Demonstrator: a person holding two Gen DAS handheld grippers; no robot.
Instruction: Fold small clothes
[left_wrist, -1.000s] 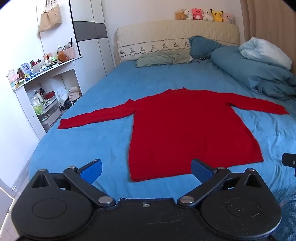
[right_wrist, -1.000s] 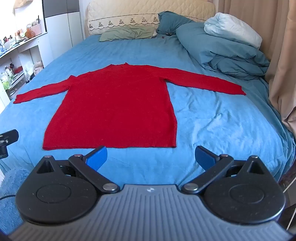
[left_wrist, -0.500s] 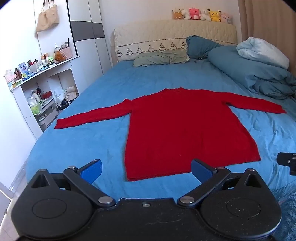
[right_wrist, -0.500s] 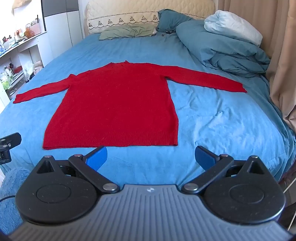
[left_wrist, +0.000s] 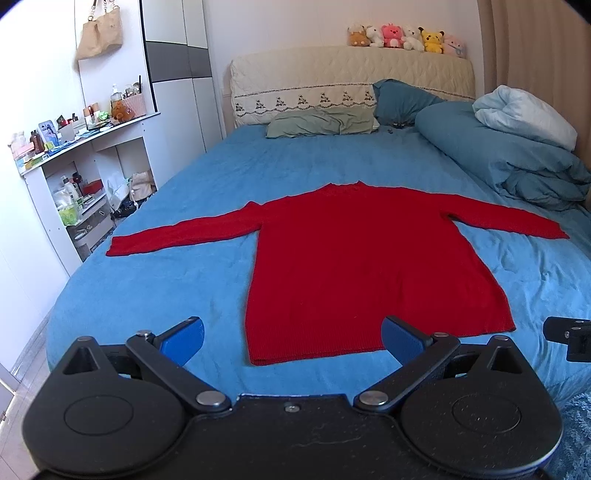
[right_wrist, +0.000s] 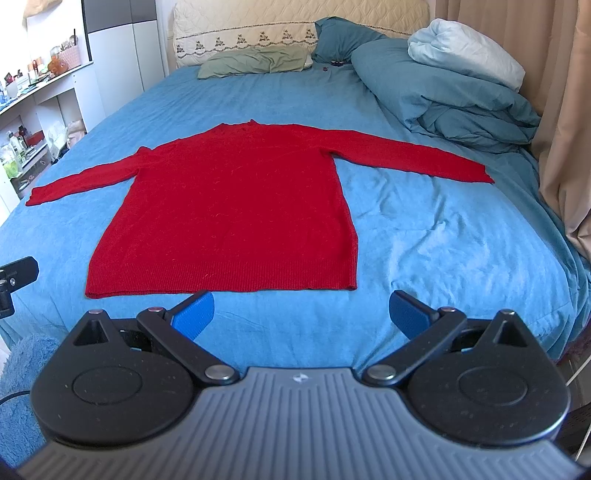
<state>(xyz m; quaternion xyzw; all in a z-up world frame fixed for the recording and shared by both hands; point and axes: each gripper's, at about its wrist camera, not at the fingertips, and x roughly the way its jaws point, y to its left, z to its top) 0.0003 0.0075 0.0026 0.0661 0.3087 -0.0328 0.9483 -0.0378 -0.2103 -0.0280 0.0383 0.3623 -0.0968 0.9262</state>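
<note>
Basically zero progress: red sweater (left_wrist: 369, 266) lies flat, unfolded on bed (left_wrist: 166, 288); left gripper (left_wrist: 291, 338) and right gripper (right_wrist: 301, 308) both spread wide, empty

Red sweater (left_wrist: 362, 258) lies flat, sleeves spread, seemingly face-down.

Left gripper (left_wrist: 291, 341) level, blue pads (left_wrist: 183, 339) spread wide, nothing between. Right gripper (right_wrist: 301, 314) likewise: fingers apart, empty, facing forward.
</note>
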